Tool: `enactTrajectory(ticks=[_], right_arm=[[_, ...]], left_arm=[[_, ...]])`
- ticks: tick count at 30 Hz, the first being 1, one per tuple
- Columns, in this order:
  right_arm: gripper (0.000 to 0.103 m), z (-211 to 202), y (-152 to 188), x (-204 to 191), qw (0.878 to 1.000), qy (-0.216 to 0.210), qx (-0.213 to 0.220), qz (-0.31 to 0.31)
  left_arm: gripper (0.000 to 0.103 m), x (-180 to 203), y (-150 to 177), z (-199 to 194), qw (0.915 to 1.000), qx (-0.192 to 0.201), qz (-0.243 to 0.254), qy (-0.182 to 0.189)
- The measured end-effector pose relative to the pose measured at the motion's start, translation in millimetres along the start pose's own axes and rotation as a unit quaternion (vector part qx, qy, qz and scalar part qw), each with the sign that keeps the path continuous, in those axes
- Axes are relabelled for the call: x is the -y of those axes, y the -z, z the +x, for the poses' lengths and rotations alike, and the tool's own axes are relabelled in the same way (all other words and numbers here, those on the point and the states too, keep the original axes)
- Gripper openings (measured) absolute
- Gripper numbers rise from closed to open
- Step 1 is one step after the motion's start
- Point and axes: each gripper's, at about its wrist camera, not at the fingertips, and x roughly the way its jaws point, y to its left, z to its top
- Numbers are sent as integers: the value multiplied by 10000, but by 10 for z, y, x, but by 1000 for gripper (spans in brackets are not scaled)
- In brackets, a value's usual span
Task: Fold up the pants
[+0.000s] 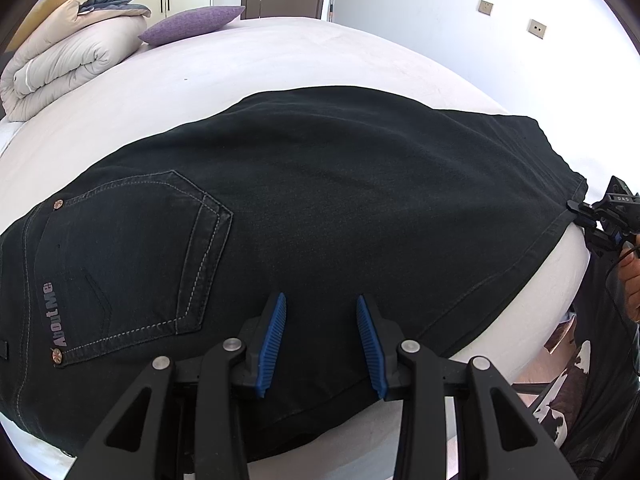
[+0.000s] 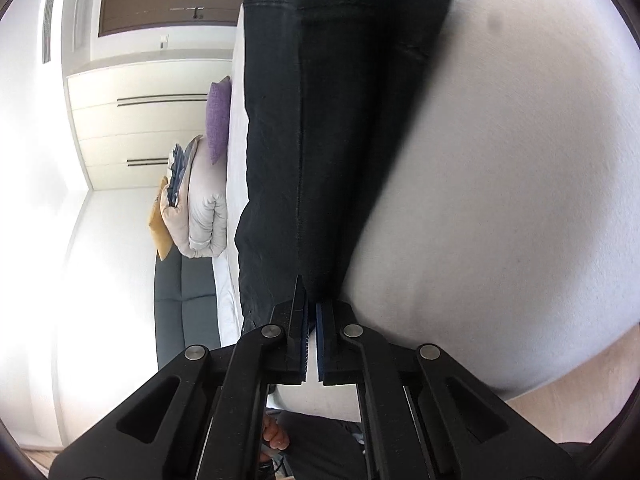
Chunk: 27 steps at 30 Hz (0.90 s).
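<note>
Black jeans lie flat on a white bed, back pocket at the left, leg ends toward the right. My left gripper is open and empty, hovering over the near edge of the jeans below the pocket. My right gripper shows at the far right, pinching the leg hem. In the right wrist view the right gripper is shut on the jeans' hem, and the jeans stretch away from it over the bed.
A rolled pale duvet and a purple pillow lie at the far left of the bed. A door and cupboards stand behind. The bed's near edge drops off at the right, by the person's patterned clothing.
</note>
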Motion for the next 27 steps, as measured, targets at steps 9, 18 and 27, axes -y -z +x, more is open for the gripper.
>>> enactTrajectory(ticks=[9,18,27], right_arm=[[0,-450,-190,285,9963,-293,627,517],[2,-614,-127,240,9981,-64,603,128],[4,-998,-230,-565,9854,591,1082,-1178]], left_arm=[[39,3,8,7,10000,2,12,-4],[39,6,17,4,10000,41,-7,0],[39,-13,33,4,9999,93,-73,30]])
